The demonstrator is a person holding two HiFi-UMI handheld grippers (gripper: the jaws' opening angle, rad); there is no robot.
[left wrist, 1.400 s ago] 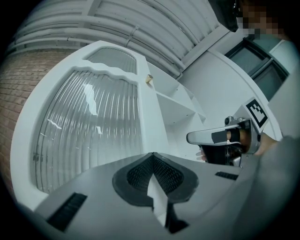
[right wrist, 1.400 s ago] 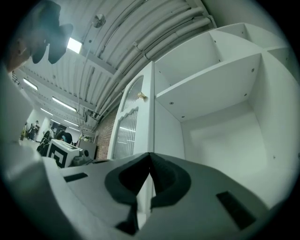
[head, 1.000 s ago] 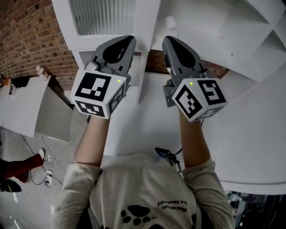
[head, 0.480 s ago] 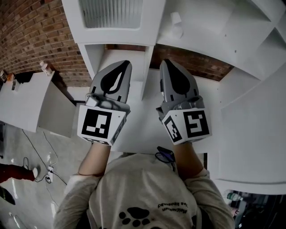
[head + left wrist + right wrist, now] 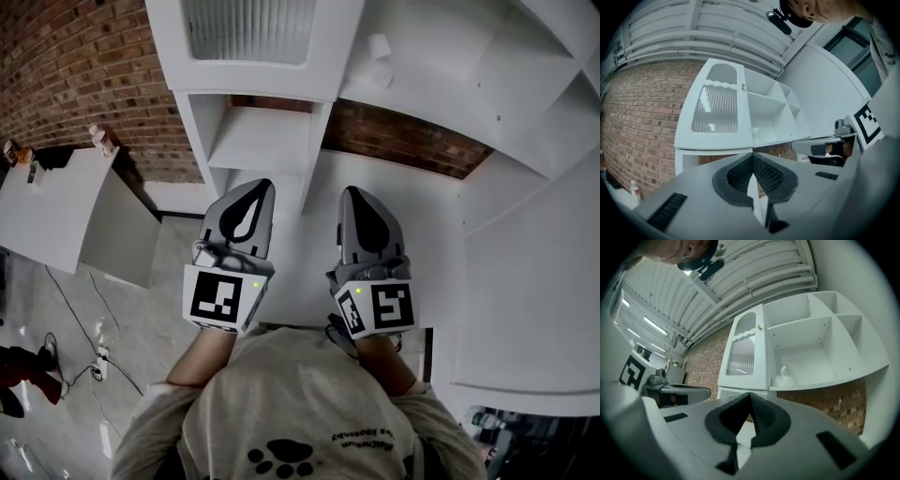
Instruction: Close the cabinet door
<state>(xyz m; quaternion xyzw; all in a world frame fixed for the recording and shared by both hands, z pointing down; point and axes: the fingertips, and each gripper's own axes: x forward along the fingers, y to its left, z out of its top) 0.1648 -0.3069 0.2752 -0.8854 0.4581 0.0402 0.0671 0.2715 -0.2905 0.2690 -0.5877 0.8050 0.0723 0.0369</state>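
Note:
The white cabinet door [image 5: 248, 37] with its ribbed glass panel lies flat against the cabinet front at the top of the head view. It also shows in the left gripper view [image 5: 717, 110] and the right gripper view [image 5: 743, 352]. My left gripper [image 5: 253, 189] and right gripper [image 5: 361, 195] hang side by side below the cabinet, well clear of the door and close to my chest. Both are shut with nothing between their jaws, the left gripper [image 5: 752, 154] and the right gripper [image 5: 750, 394] each pointing up towards the cabinet.
Open white shelves [image 5: 469, 66] sit right of the door, with a small white bag [image 5: 380, 47] on one. Behind is a brick wall [image 5: 84, 66]. A white panel [image 5: 56, 206] stands at the left, cables [image 5: 94, 366] lie on the floor, and a white counter [image 5: 309, 272] is under the grippers.
Both grippers have dropped away from the cabinet door and come back towards my body. They stay shut. More of the door and the shelf below it now shows.

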